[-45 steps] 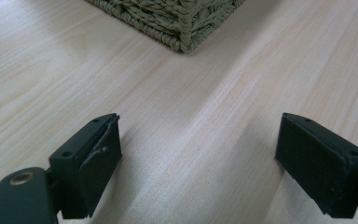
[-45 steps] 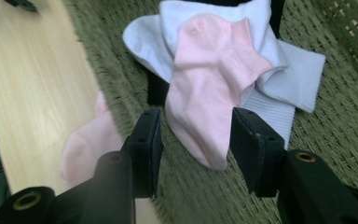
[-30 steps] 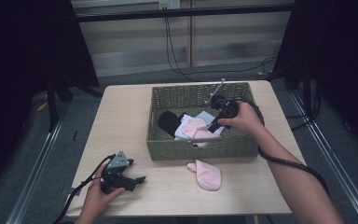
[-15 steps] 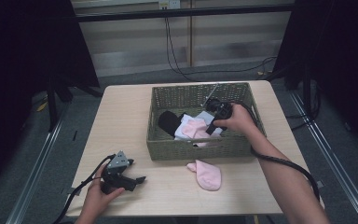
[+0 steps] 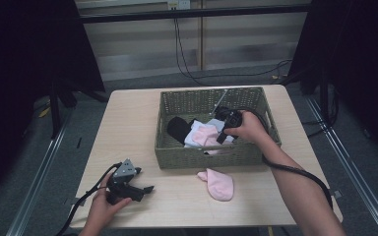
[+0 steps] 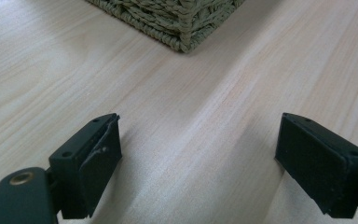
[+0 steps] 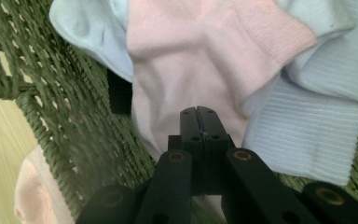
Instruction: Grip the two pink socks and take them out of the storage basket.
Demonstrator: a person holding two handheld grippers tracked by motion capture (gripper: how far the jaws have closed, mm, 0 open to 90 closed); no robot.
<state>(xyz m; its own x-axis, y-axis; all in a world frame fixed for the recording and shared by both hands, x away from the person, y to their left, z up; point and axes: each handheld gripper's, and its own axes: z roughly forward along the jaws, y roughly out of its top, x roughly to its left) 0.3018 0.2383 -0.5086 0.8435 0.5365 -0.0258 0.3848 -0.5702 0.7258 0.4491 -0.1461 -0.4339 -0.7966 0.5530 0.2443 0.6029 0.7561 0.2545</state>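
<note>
A pale wooden table (image 5: 128, 123) stands in a dim room, seen from above, with a person's forearms reaching in from the near edge. On the far half of the table sits a rectangular olive-green woven basket (image 5: 209, 156), its long sides running left to right. Inside it lies a small heap of socks: a black sock (image 5: 178, 129) at the left, light blue socks (image 7: 307, 135) beneath and to the right, and a pink sock in the basket (image 7: 186, 70) on top. In the right gripper view this pink sock stretches lengthwise from its ribbed cuff at the upper right of that view down toward the gripper, draped over the light blue ones and close to the basket's wall. The right gripper (image 7: 199, 122), held in the person's right hand (image 5: 248, 129) inside the basket, has just been closing its jaws; they now meet on a fold of the pink sock's fabric, pinching it. A second pink sock (image 5: 218, 183) lies flat on the table just in front of the basket, its long axis running from upper left to lower right in the high view. The left gripper (image 6: 198, 158) rests low over bare table at the near left corner, well apart from the basket, jaws spread wide with nothing between them.
</note>
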